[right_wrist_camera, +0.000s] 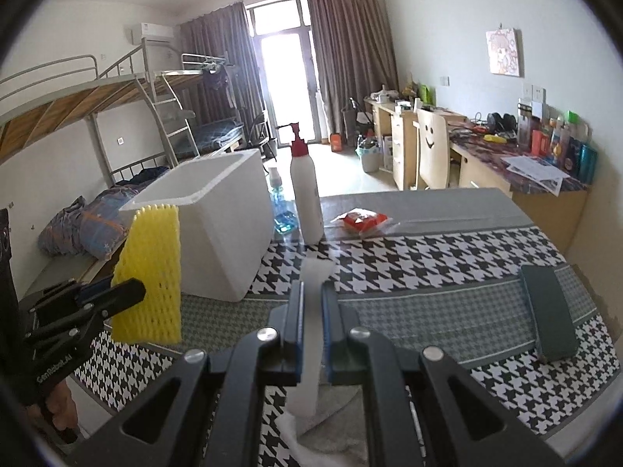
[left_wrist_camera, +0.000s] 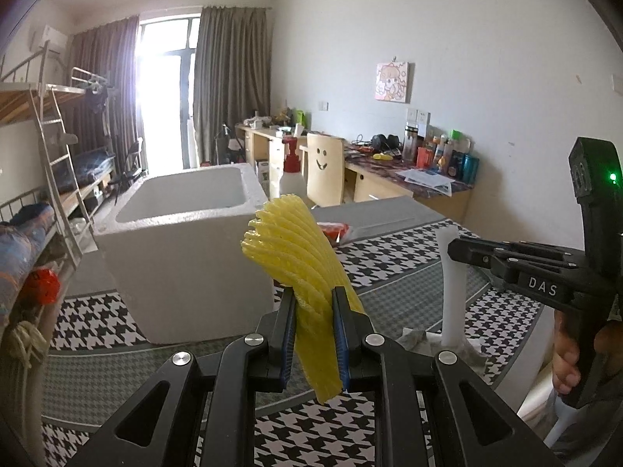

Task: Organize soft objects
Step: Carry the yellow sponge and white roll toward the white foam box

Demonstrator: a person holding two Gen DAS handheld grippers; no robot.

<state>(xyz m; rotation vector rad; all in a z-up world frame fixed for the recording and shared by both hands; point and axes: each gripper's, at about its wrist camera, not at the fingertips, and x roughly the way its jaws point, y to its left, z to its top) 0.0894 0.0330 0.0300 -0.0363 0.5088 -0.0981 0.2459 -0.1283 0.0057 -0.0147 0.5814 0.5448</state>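
- Above the houndstooth cloth (right_wrist_camera: 447, 257) on the table, the left gripper (left_wrist_camera: 313, 323) is clamped on a yellow foam net (left_wrist_camera: 300, 264), held clear of the surface.
- Seen from the left wrist, the net's long axis runs up and away, leaning left; its top end fans out toward the foam box (left_wrist_camera: 183, 241), its lower end pokes out below the pads.
- From the right wrist the net (right_wrist_camera: 150, 272) shows its broad face: a flat yellow mesh of small diamond holes, long axis near upright, with the left gripper (right_wrist_camera: 128, 292) pinching it low on its left edge.
- Pinched in the right gripper (right_wrist_camera: 311, 311) is a white foam strip (right_wrist_camera: 311, 334), pale and smooth, its long axis running along the fingers, top end past the tips.
- From the left wrist the strip (left_wrist_camera: 453, 292) stands almost upright, gripped near its top by the right gripper (left_wrist_camera: 453, 251); its foot is down by a crumpled grey cloth (left_wrist_camera: 418, 338).
- Behind the box stand a white bottle (right_wrist_camera: 307, 202) and a red packet (right_wrist_camera: 362, 220); a dark case (right_wrist_camera: 549, 311) lies to the right.
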